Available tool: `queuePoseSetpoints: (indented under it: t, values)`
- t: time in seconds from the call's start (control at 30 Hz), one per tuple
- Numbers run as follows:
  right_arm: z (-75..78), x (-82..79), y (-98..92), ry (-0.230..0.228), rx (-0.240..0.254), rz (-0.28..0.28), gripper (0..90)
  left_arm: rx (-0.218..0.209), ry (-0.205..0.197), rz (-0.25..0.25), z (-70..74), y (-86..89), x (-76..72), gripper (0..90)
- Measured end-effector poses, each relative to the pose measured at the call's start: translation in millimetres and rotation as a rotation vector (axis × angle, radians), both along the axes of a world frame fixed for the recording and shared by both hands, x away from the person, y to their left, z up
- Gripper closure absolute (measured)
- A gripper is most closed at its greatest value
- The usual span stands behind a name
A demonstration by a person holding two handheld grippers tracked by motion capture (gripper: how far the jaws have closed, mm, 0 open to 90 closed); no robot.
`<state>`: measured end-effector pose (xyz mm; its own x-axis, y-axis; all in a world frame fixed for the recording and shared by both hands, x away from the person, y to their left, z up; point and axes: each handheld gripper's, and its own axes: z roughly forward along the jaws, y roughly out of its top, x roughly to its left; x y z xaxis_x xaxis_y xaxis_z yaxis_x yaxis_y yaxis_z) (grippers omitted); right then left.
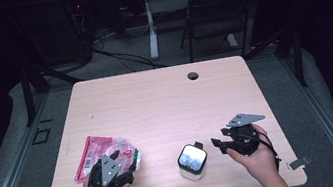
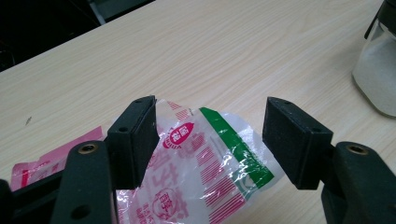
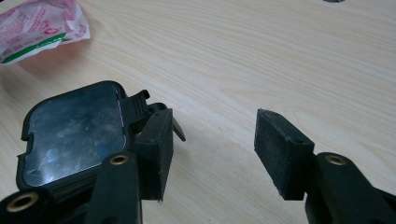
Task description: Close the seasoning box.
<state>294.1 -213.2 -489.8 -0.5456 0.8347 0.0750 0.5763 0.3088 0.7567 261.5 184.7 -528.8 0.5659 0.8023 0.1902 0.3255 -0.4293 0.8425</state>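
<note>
We see a pale wooden table point(image 1: 156, 105) with a small round cable hole point(image 1: 193, 75) near its far edge. Behind it, on the dim floor, stands a dark folding chair point(image 1: 222, 11).

On the near left part of the table lies a crinkled plastic packet point(image 1: 108, 153), clear with pink and red print and a green stripe; in the left gripper view point(image 2: 210, 172) its corner lies on the wood between the two jaws. We hold the left gripper point(image 1: 120, 164) directly over the near end of that packet. Its jaws stand wide apart, one on each side of the packet's end, and the pads do not press on it. The left one looks very close to the film, though we cannot tell whether it touches.

Near the front middle of the table stands a small white jar with a black-rimmed lid point(image 1: 193, 161), well apart from the packet. In the right gripper view point(image 3: 74, 133) its glossy lid with a flip tab sits just beside the left jaw.

We hold the right gripper point(image 1: 218, 144) just to the right of the jar, its jaws pointing toward it. They are spread wide with only bare wood between them.
</note>
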Motion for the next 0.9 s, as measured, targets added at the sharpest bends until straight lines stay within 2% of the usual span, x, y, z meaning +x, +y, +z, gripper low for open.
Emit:
queuePoseSetpoints:
  t: [0.57, 0.73, 0.9]
  values:
    - [-13.6, 3.0, 6.8, 0.032, -0.022, -0.002, 47.0, -0.026, 0.015, 0.069, -3.6, 19.7, 9.0, 35.9]
    - [-15.6, 3.1, 6.5, 0.031, -0.022, 0.004, 46.8, -0.027, 0.020, 0.080, -3.7, 24.1, 11.6, 35.9]
    - [-15.9, 1.1, 3.6, 0.036, -0.023, -0.013, 46.3, -0.042, 0.024, 0.086, -3.3, 25.2, 14.5, 35.9]
